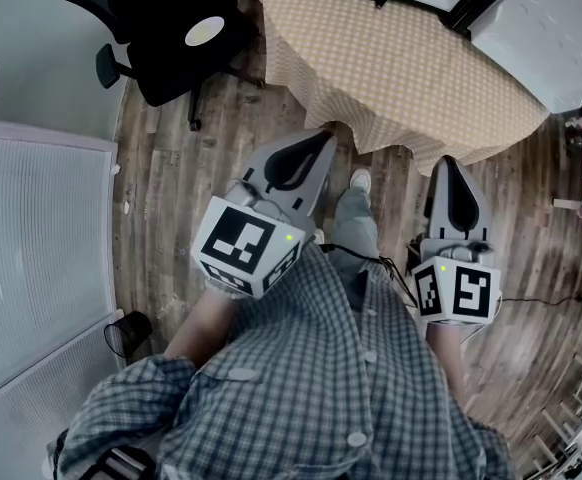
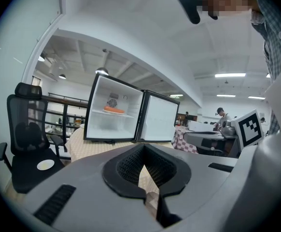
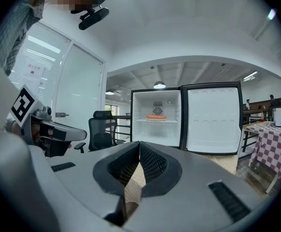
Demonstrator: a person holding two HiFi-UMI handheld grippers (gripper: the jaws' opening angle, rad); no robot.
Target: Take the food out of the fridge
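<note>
**Both grippers shut and empty, food waiting on the fridge shelf**

I stand back from the tabletop (image 1: 391,58), which lies at 12 o'clock in the head view, with a chair (image 1: 171,28) off at 10 o'clock. I hold my left gripper (image 1: 316,148) and right gripper (image 1: 450,168) out level in front of my shirt, both aimed at the fridge (image 3: 145,105). I judge this is to line them up before reaching in.

In both gripper views the fingers are pressed together with nothing between them. They are well apart from the shelf, so there is no reason to spread them yet.

The food (image 3: 156,117), a long orange piece, lies on the upper shelf inside, at 12 o'clock from the right gripper. The door (image 3: 214,117) is swung fully open to 3 o'clock, so the way in is clear. Before I close on it, the fingers must open.
</note>
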